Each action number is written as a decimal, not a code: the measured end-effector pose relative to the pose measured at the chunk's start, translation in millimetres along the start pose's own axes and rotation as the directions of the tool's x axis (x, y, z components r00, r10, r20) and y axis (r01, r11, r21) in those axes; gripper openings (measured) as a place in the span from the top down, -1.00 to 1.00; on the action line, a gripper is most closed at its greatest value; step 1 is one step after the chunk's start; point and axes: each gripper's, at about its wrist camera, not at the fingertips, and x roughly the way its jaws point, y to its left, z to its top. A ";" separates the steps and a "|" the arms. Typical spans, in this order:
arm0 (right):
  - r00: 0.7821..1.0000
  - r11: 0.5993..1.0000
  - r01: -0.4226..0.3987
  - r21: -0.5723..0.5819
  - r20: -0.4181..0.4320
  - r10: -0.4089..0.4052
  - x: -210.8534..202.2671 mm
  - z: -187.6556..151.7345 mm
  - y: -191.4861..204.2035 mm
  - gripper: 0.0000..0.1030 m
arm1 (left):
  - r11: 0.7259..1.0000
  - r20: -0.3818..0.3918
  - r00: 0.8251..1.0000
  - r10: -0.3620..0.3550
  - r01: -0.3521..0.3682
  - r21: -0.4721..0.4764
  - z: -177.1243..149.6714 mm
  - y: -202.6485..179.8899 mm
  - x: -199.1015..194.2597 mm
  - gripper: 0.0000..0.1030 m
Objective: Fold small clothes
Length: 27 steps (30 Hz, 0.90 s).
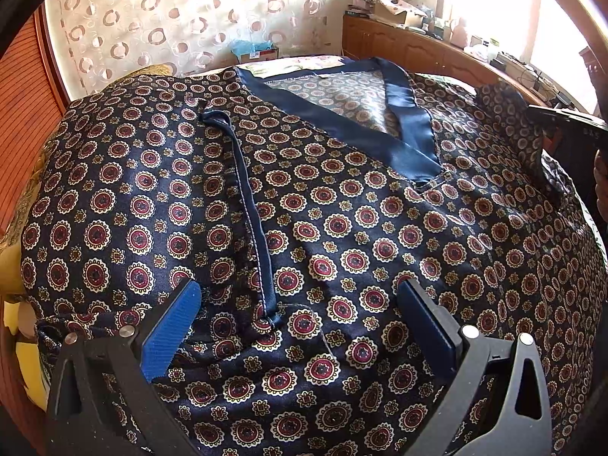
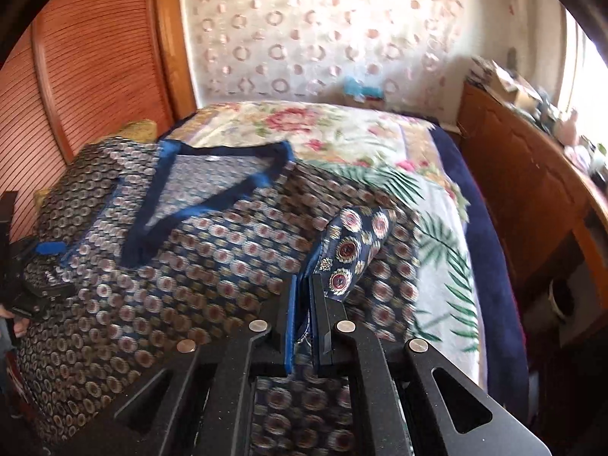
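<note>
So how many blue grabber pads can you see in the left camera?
2. One ribbed blue pad sits lower left, the other pad lower right, both over the patterned shirt. None seems hidden.

Home bedroom, bed (image 2: 490,235) with floral blanket (image 2: 342,133), patterned curtain (image 2: 304,30), cluttered wooden sideboard (image 2: 524,174)

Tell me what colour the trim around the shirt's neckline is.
Plain dark blue, satin-looking, on the V-shaped neckline trim of the patterned shirt. It shows best in the left wrist view.

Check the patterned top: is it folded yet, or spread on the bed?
Mostly spread: the patterned top lies flat, neckline open; the right gripper pinches only one lifted edge.
</note>
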 end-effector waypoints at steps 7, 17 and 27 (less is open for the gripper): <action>0.999 0.999 0.048 -0.009 -0.010 -0.048 3.9 -11.3 -10.1 0.14 | 1.000 0.000 1.000 0.001 -0.001 -0.001 0.2 0.3 0.6 -1.00; 0.982 0.990 0.138 0.037 -0.133 -0.132 35.0 -40.7 -51.3 0.14 | 1.000 0.001 1.000 0.000 0.000 -0.001 0.0 -0.1 1.2 -1.00; 0.987 0.987 0.141 0.075 -0.090 -0.134 40.9 -44.3 -63.4 -0.14 | 1.000 0.001 1.000 0.001 -0.001 0.001 -0.1 1.4 -0.1 -1.00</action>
